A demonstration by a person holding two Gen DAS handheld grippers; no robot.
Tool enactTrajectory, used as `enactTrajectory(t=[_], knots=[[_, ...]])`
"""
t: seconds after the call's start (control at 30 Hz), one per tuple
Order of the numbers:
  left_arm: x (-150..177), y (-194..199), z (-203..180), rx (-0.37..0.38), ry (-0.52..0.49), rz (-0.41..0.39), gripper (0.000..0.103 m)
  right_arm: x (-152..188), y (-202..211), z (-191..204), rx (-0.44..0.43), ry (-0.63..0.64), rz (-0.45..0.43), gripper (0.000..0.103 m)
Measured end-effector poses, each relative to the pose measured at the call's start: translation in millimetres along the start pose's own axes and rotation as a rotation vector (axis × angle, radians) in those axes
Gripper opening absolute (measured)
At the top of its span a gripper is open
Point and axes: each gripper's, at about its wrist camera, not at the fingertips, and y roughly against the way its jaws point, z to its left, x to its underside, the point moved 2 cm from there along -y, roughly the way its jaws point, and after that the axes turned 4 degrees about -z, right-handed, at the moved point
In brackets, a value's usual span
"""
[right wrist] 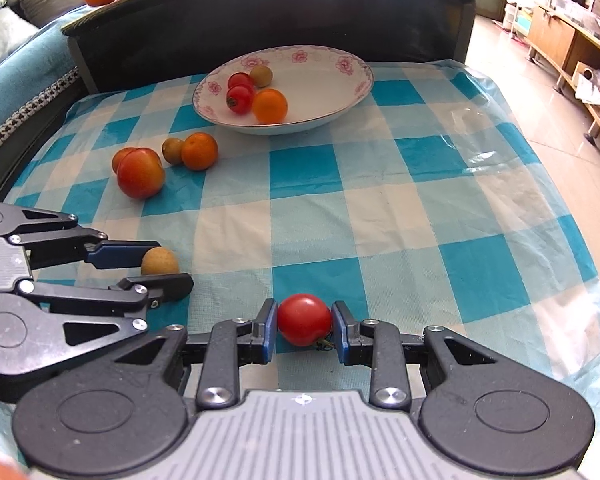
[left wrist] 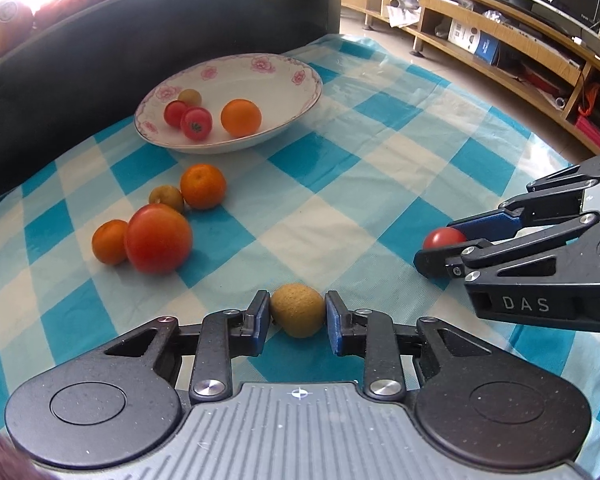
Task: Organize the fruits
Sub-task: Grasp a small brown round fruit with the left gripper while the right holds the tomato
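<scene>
On the checked cloth (right wrist: 380,208), the left gripper (left wrist: 297,312) clasped a tan fruit (left wrist: 297,310) at the near left; the right gripper (right wrist: 305,322) clasped a red tomato (right wrist: 304,318); the bowl (right wrist: 340,114) sat beyond.

So the bowl (right wrist: 342,114) sits at the far end of the table (right wrist: 420,220), right up against the sofa back (right wrist: 260,12). In it there's a mandarin (right wrist: 269,106), two tomatoes (right wrist: 240,94) touching each other just left of it, and a longan (right wrist: 261,75) behind those. On the cloth in front of the bowl, off to the left, four more bunch up: a big tomato (right wrist: 141,173) nearest, another mandarin (left wrist: 109,241) tucked against its left, then a longan (right wrist: 173,150) and a mandarin (right wrist: 199,151) side by side further back. Close in, the left gripper (left wrist: 298,312) has a longan (left wrist: 297,311) between its fingers, and well to its right the right gripper (right wrist: 305,320) has a tomato (right wrist: 305,319) between its own.
</scene>
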Motion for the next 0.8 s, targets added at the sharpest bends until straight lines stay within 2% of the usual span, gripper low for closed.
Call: enactTrajectory(t=[0.17, 0.33, 0.4, 0.6, 0.73, 0.8], knots=[[1.5, 1.6, 2.5, 0.013, 0.002, 0.001, 0.041, 3.7, 2.4, -1.5, -0.021, -0.004, 0.000, 0.036], [0.5, 2.7, -0.1, 0.036, -0.011, 0.025, 0.057, 1.2, 2.5, -6.0, -0.028, -0.030, 0.016, 0.041], [-0.1, 1.7, -1.5, 0.037, -0.012, 0.030, 0.059, -1.2, 1.2, -5.7, -0.028, -0.020, 0.022, 0.041], [-7.1, -0.9, 2.6, 0.026, 0.015, 0.024, 0.058, 3.4, 4.0, -2.8, -0.020, 0.007, 0.039, 0.041], [-7.2, -4.0, 4.3, 0.034, 0.042, 0.032, 0.050, 2.8, 1.3, 2.3, 0.000, 0.034, 0.038, 0.041], [-4.2, -3.6, 0.8, 0.017, 0.012, 0.024, 0.049, 3.3, 0.8, 5.8, 0.018, 0.052, 0.037, 0.037]])
